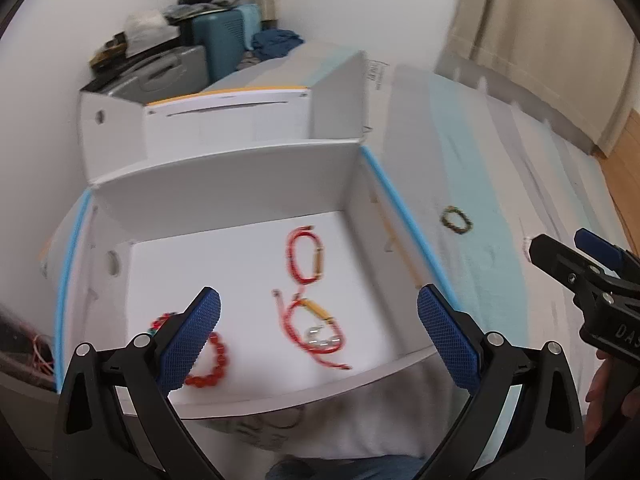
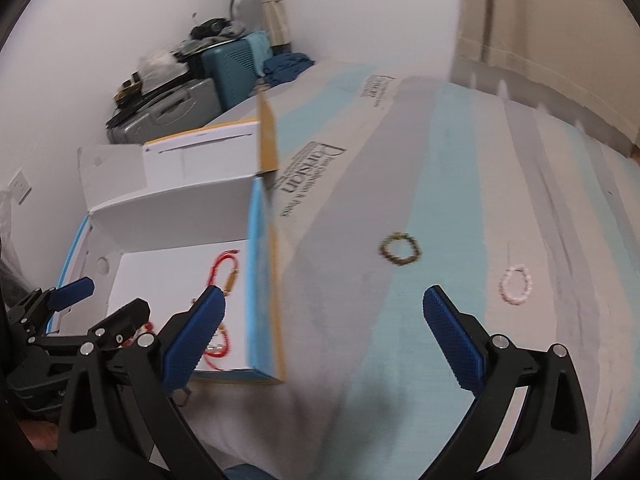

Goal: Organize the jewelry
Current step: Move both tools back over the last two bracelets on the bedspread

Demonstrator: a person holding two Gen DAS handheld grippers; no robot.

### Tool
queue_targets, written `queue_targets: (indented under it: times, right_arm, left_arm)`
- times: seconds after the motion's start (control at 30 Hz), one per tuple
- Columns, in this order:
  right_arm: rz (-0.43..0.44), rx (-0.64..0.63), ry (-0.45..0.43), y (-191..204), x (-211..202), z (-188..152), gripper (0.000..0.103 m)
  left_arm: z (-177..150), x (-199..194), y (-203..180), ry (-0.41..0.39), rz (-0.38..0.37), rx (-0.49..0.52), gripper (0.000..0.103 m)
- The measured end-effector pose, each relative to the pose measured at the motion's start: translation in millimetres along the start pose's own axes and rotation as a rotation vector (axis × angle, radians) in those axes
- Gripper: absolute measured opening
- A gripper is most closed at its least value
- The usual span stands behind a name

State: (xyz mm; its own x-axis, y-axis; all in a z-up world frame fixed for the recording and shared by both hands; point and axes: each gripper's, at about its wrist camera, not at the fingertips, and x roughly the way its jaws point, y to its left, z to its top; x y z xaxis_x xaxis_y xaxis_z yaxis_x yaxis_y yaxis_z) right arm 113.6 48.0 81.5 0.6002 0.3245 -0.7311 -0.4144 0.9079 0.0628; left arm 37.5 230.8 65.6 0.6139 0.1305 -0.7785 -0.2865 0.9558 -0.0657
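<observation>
An open white box with blue edges sits on the striped bedspread. Inside lie two red cord bracelets with gold tubes and a red bead bracelet. My left gripper hovers open over the box, with nothing between its fingers. On the bedspread to the right of the box lie a dark green bead bracelet and a pale pink bead bracelet. My right gripper is open and empty above the bedspread, on the near side of both. In that view the left gripper shows over the box.
The box lid stands upright behind the box. Suitcases and piled clothes fill the far corner by the white wall. A curtain hangs at the right. The bedspread stretches far to the right. A hand holds the right gripper.
</observation>
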Motion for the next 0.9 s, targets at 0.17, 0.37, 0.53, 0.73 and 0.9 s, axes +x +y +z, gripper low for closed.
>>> queue_targets:
  times: [0.17,0.37,0.53,0.73,0.9]
  right_arm:
    - [-0.034,0.009,-0.002,-31.8,-0.8,2.6,0.095]
    - [-0.065,0.055,-0.009,-77.7,2.5,6.1,0.095]
    - [-0.119,0.1,-0.007,-122.4,12.5,6.4,0.095]
    - [-0.165,0.168,0.008,-176.3,34.3,2.8,0.095]
    - [-0.174,0.233,0.048,-215.6,57.0,-8.5,0.095]
  left_arm:
    - [5.6,8.3,-37.9,-0.009,-0.028,0.04,0.097]
    - [20.1,24.5,-86.3,-0.019,-0.079,0.083,0.097]
    - [30.0,46.7,-127.9,-0.031,-0.117,0.113,0.097]
    - [37.6,80.2,-167.5,-0.028,-0.134,0.146,0.097]
    - [42.8,104.9,-189.2,-0.014,-0.159,0.147,0.097]
